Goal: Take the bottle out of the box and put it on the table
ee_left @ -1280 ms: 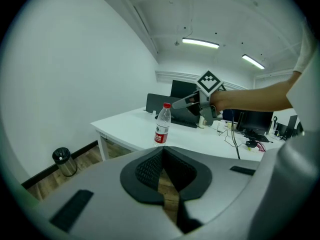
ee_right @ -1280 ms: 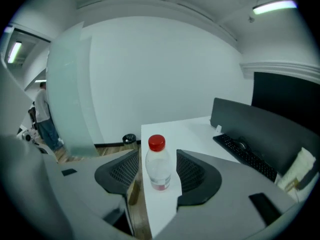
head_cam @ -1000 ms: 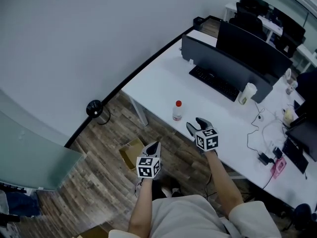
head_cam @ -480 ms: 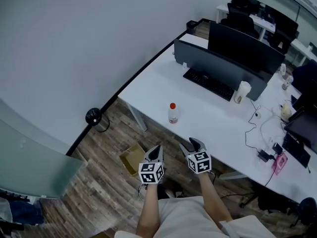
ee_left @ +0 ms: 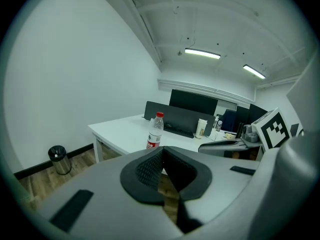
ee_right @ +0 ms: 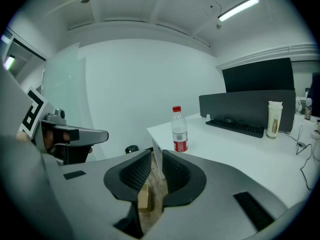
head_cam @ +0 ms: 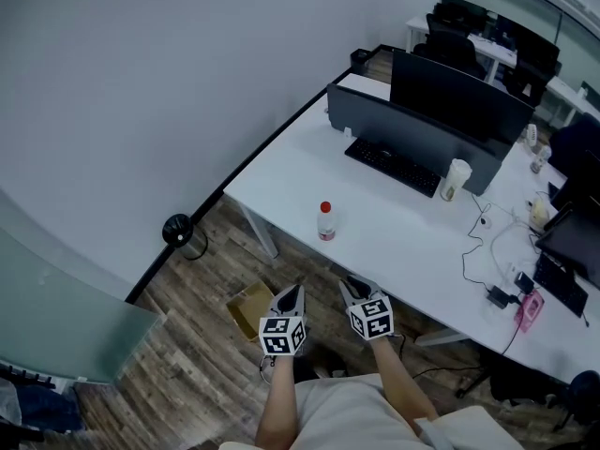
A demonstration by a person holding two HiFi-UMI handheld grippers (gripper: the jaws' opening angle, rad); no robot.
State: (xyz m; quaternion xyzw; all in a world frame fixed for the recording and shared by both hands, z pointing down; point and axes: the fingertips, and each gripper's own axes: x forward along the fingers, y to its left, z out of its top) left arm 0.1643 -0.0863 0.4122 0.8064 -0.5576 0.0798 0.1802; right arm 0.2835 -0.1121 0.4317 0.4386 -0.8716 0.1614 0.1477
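Bottle: the bottle stood upright on the table, near its front edge; nothing touched it; it was out of the box.
Change: the right gripper had pulled back from the table and sat low beside the left gripper; the bottle had stayed put.
Right jaws: closing, with a thin gap left; nothing between them.
Left jaws: pressed together; empty.
Meaning: the job looked done.
Edges: the bottle stood close to the edge; a bump could tip it off.
Room: bare table lay around the bottle; the keyboard and cup were well apart; the box lay on the floor, just ahead of the left gripper.
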